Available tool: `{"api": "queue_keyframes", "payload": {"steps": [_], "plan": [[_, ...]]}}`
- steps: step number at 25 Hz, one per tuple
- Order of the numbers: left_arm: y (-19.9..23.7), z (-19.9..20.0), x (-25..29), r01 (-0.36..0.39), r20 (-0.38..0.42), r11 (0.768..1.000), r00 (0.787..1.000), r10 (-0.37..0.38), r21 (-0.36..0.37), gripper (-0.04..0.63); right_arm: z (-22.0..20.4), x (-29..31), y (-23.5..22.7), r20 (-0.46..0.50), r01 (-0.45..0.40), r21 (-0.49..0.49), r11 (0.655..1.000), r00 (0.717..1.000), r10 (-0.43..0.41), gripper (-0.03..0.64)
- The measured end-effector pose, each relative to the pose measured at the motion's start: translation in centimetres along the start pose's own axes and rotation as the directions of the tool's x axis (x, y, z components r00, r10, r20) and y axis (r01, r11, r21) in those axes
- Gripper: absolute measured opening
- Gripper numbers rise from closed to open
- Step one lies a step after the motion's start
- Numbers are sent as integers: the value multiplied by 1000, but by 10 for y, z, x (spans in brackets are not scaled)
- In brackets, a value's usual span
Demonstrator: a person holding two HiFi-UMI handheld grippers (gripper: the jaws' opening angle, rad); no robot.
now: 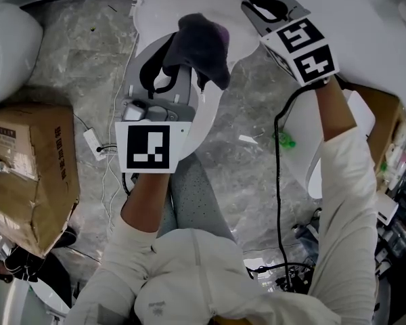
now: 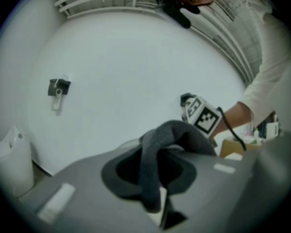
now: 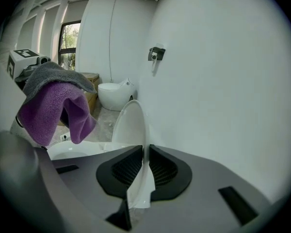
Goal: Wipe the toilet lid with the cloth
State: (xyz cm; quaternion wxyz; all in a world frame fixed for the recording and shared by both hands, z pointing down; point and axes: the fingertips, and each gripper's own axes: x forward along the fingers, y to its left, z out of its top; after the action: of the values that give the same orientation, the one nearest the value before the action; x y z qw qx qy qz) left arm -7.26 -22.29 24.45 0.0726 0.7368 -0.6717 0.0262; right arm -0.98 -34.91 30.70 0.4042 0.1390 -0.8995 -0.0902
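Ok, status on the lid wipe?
Left gripper jaws shut on cloth. Right gripper jaws clamping raised toilet lid edge. Cloth not yet on lid; nothing between them.

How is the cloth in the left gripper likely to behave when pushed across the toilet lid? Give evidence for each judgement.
Probably floppy: the cloth drapes in loose folds from the left gripper, so it should bunch rather than slide flat. Likely light: it hangs from one pinched part. The toilet lid looks smooth, so it may glide easily.
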Motion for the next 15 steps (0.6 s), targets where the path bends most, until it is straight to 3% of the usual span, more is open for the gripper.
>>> {"api": "queue_keyframes", "payload": {"steps": [9,15], "plan": [[17,7,-52,-7,27,1000,1000,7,5,48,6,-21,36,-3,47,-26,999,999,-48,52],[11,8,-95,42,49,999,998,-42,6,48,11,-48,87,-7,84,-66,994,996,-85,49]]}}
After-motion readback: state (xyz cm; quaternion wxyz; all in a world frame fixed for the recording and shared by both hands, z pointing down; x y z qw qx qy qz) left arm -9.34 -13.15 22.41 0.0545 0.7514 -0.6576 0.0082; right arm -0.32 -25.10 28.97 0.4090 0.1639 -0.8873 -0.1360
